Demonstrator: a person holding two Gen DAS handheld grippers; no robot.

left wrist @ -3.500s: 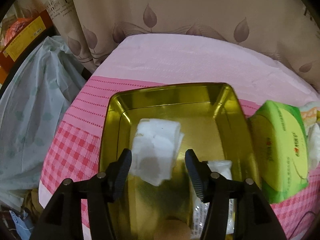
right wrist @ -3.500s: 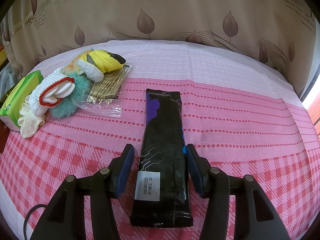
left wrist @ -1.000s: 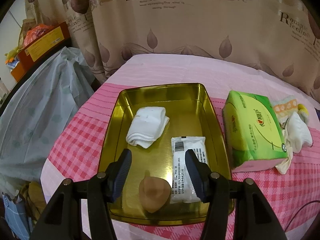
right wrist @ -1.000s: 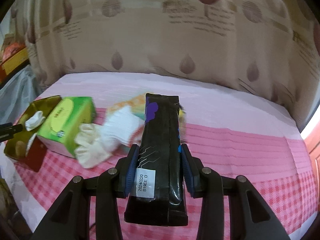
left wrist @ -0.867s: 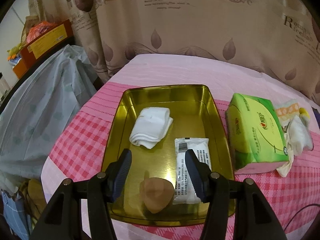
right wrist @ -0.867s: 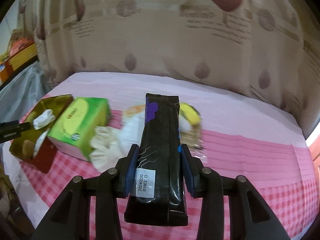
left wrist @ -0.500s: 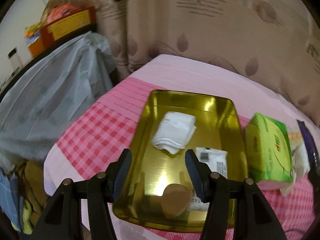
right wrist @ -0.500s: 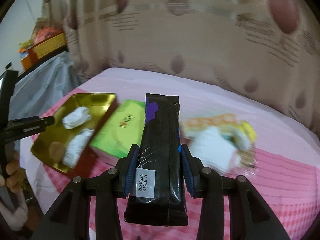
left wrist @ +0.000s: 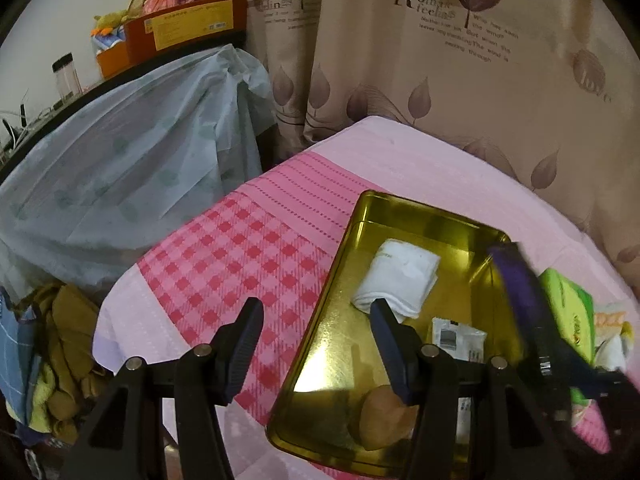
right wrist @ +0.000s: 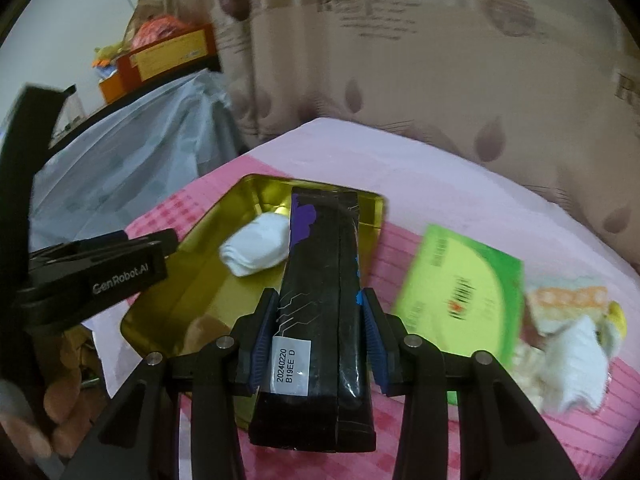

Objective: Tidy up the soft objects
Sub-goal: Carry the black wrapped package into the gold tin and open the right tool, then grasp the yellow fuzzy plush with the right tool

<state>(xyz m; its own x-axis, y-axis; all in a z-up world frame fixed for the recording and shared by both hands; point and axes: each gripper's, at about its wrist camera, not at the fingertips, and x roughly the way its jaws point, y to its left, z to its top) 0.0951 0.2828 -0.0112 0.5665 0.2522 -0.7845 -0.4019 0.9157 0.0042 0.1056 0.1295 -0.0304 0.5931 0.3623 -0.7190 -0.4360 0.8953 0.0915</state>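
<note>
My right gripper (right wrist: 320, 332) is shut on a long black and purple packet (right wrist: 320, 280) and holds it in the air over the right side of the gold tray (right wrist: 208, 272). The packet also shows at the right of the left wrist view (left wrist: 524, 300). The tray (left wrist: 320, 320) holds a folded white cloth (left wrist: 400, 284), a white sachet (left wrist: 456, 340) and a tan sponge (left wrist: 384, 416). My left gripper (left wrist: 316, 344) is open and empty above the tray's left rim.
A green tissue pack (right wrist: 460, 280) lies right of the tray, with white gloves (right wrist: 572, 364) and other soft items beyond it. A grey plastic-covered heap (left wrist: 120, 200) stands past the table's left edge. A curtain (left wrist: 440, 60) hangs behind.
My right gripper has carried the black packet left, from over the soft pile to above the tray. My left gripper has drawn back and left, off the tray's middle.
</note>
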